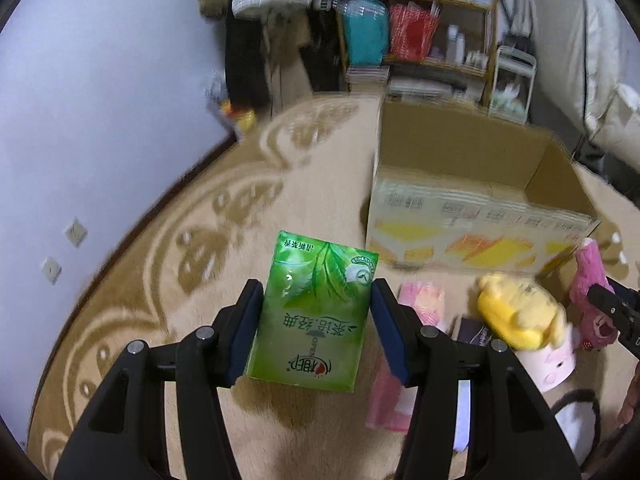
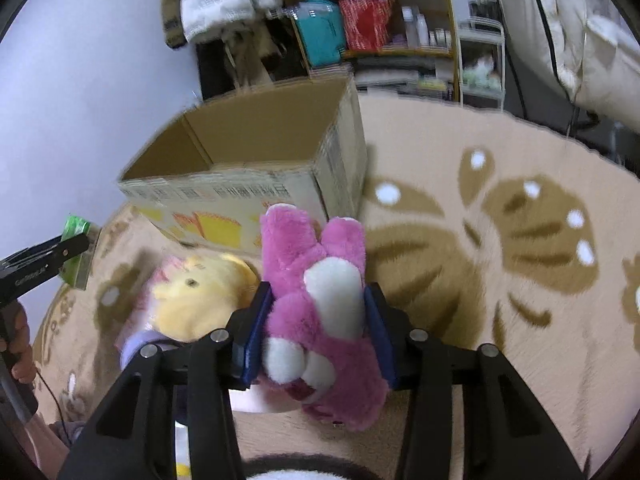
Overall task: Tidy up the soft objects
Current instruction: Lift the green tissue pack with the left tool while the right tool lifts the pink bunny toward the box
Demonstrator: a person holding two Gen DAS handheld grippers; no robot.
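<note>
Now both claws carry something soft above the rug (image 2: 500, 360). The left gripper (image 1: 316, 320) has its pads pressed on the two long sides of a green tissue pack (image 1: 314, 312), jaws narrowed just to the pack's width. It holds the pack by the middle, probably so that the soft pack does not bend or slip out. The right gripper (image 2: 318, 328) is clamped on a pink bear (image 2: 320, 304), which hangs head toward the camera with its legs pointing away; the plush bulges around the pads, so the grip looks firm.

From the left wrist, the open box (image 1: 460, 200) stands at about 1 o'clock from the pack, near but apart. From the right wrist it lies at about 11 o'clock, just behind the bear. The box seems empty as far as I can see inside. I judge it is the place for the soft things, and both items are lifted to go over its rim.

On the rug a yellow plush (image 2: 200, 300) lies at 9 o'clock from the bear, with a pink pack (image 1: 424, 300) beside it. These wait for later, I think.
</note>
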